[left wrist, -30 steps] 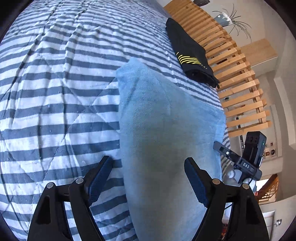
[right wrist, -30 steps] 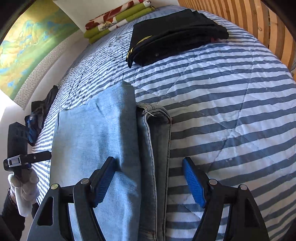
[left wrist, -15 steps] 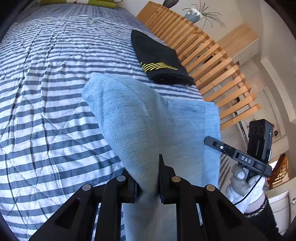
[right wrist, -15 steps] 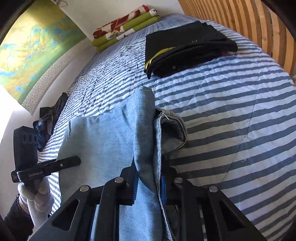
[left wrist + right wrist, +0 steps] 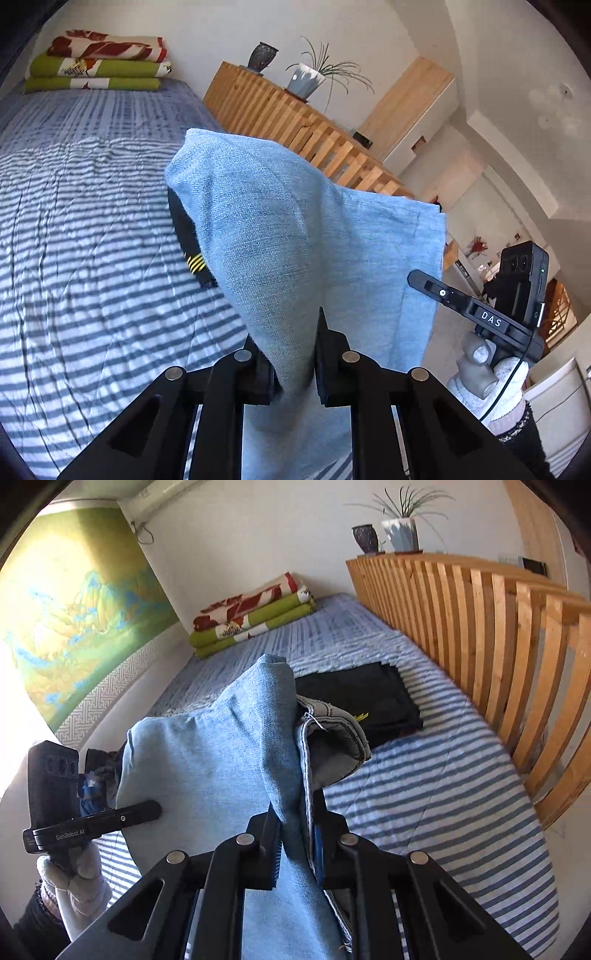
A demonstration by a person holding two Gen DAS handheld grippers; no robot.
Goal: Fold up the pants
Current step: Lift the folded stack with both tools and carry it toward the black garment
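Light blue jeans (image 5: pixel 295 229) hang lifted above the striped bed (image 5: pixel 92 258), stretched between my two grippers. My left gripper (image 5: pixel 295 350) is shut on a pinched fold of the cloth. In the right wrist view, my right gripper (image 5: pixel 297 834) has its jaws closing on the jeans (image 5: pixel 221 768), pads pressing the denim beside the grey-lined waistband (image 5: pixel 332 738). A gloved hand (image 5: pixel 487 373) holds the right gripper at the cloth's far edge in the left wrist view; another gloved hand (image 5: pixel 74 878) holds the left one in the right wrist view.
A folded black garment (image 5: pixel 369 698) with yellow marks lies on the bed (image 5: pixel 443 794) beyond the jeans. A wooden slatted rail (image 5: pixel 498 646) runs along one side. Folded green and red blankets (image 5: pixel 255 616) sit at the head. Dark clothes (image 5: pixel 99 771) lie by the wall.
Both grippers went from open over the flat jeans to shut on them, then rose, lifting the cloth off the bed. The views now tilt up toward the walls.
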